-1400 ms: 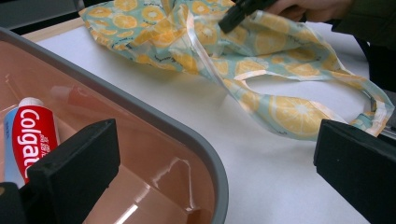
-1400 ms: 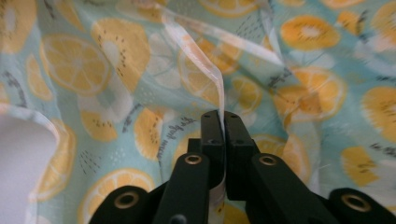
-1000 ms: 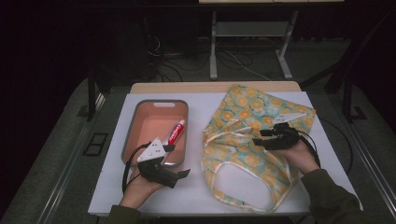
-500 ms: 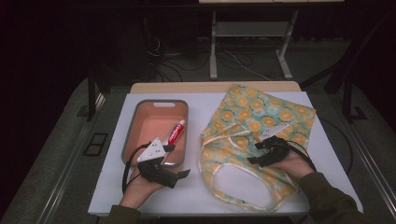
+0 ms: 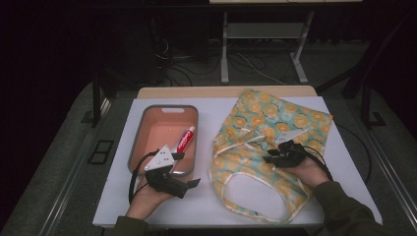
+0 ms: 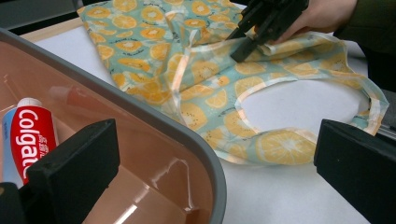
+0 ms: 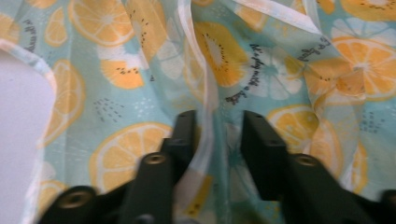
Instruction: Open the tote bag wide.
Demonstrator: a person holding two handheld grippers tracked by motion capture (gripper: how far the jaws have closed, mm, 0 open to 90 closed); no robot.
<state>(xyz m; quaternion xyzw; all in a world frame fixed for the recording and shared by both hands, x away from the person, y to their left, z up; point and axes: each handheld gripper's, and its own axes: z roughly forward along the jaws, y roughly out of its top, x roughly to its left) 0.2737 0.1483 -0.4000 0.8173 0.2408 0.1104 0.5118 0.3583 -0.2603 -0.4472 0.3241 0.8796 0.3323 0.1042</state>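
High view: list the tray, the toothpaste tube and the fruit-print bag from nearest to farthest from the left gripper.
1. Tray: its near rim is right at the left gripper.
2. Toothpaste tube: inside the tray, just beyond.
3. Fruit-print bag: off to the right.

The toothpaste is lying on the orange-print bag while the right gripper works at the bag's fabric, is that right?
Not quite. The toothpaste lies in the tray, beside the bag, as the high view shows. The rest holds: the right gripper is down on the bag's fabric, a fold of it between jaws that have just been closing.
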